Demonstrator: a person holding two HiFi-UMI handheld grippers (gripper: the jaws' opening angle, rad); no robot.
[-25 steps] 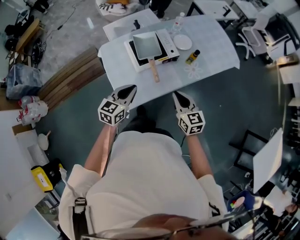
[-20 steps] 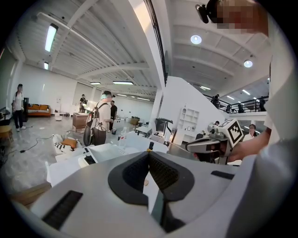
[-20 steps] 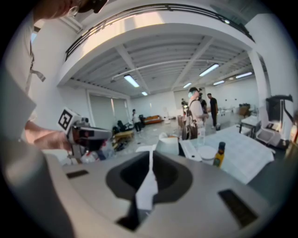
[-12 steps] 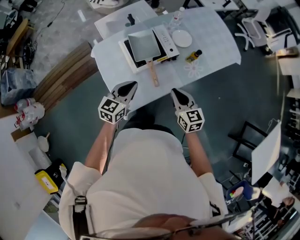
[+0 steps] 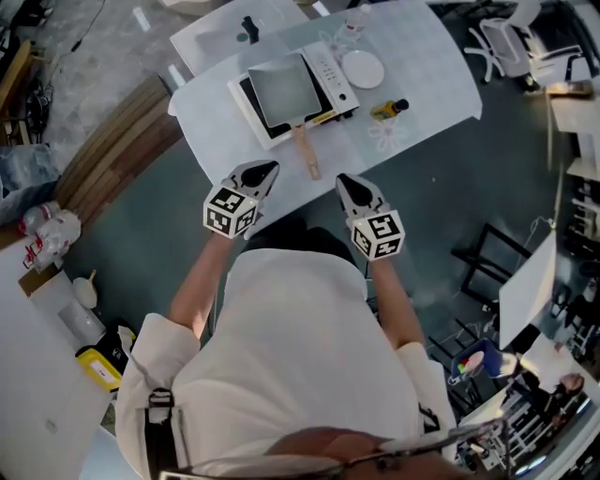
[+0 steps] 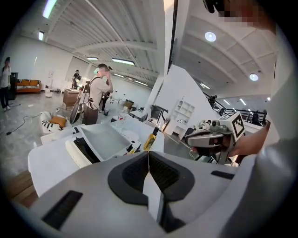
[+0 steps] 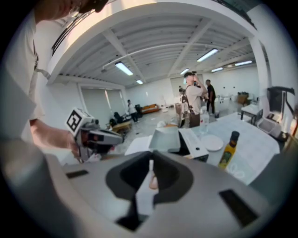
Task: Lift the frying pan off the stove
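Note:
A square grey frying pan [image 5: 279, 88] with a wooden handle [image 5: 307, 155] sits on a white portable stove [image 5: 330, 73] on the white-clothed table [image 5: 422, 84]. The handle points toward me. My left gripper [image 5: 265, 170] and right gripper [image 5: 344, 181] hover over the table's near edge, either side of the handle's end and apart from it. Both are shut with nothing between the jaws. In the left gripper view the pan [image 6: 103, 138] lies ahead to the left, beyond my left gripper [image 6: 149, 157]. The right gripper view shows the pan [image 7: 164, 137] ahead past my right gripper [image 7: 151, 168].
A white plate [image 5: 362, 68] and a yellow oil bottle [image 5: 388, 110] lie right of the stove. A second white table [image 5: 220, 28] stands behind. Wooden planks [image 5: 112, 141] lie on the floor at left, black chair frames [image 5: 483, 267] at right. People stand far off in the hall [image 6: 100, 93].
Both grippers have moved forward and down, from short of the table to its near edge, closer to the pan's handle. Both stayed shut.

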